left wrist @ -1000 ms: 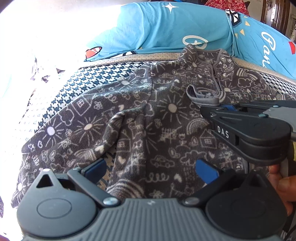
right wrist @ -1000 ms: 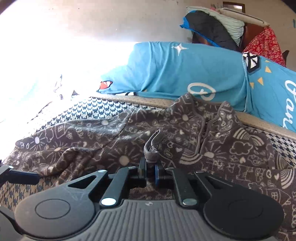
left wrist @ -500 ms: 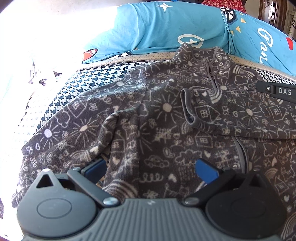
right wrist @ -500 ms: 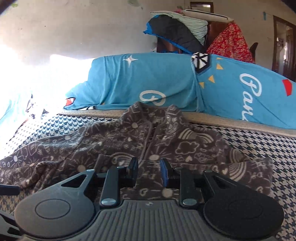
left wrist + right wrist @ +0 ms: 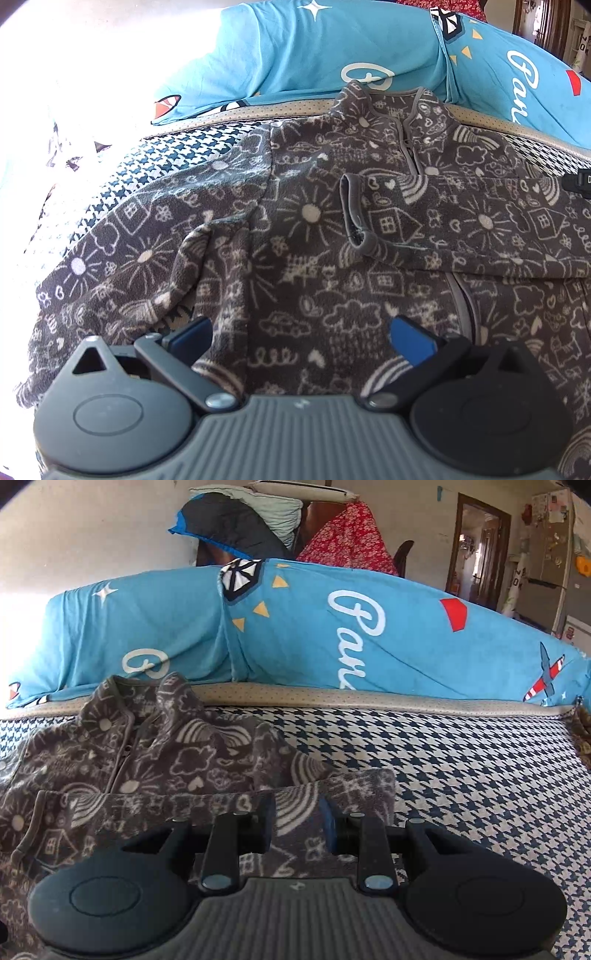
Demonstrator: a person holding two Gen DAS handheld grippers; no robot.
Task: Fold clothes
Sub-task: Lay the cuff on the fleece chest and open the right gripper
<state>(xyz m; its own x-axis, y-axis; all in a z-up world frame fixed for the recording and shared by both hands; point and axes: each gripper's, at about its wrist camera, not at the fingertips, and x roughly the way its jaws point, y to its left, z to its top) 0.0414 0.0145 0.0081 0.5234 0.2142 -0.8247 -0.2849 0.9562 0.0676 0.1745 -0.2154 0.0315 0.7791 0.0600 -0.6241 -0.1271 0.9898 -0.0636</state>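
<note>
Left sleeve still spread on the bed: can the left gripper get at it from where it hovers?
Probably yes. The left gripper is open over the jacket, and the unfolded sleeve lies flat beside it with nothing on top.

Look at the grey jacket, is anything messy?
Yes. On the jacket, the sleeve on the picture's right lies neatly across the chest, but the other sleeve sprawls out sideways, bunched and wrinkled at the armpit.

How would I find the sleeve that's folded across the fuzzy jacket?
Look at the houndstooth bed cover in front of the big blue bedding. On it lies a grey fleece jacket covered in white doodles. The folded sleeve runs sideways across its chest below the collar, ending in a grey-trimmed cuff; the other sleeve lies spread out flat.
</note>
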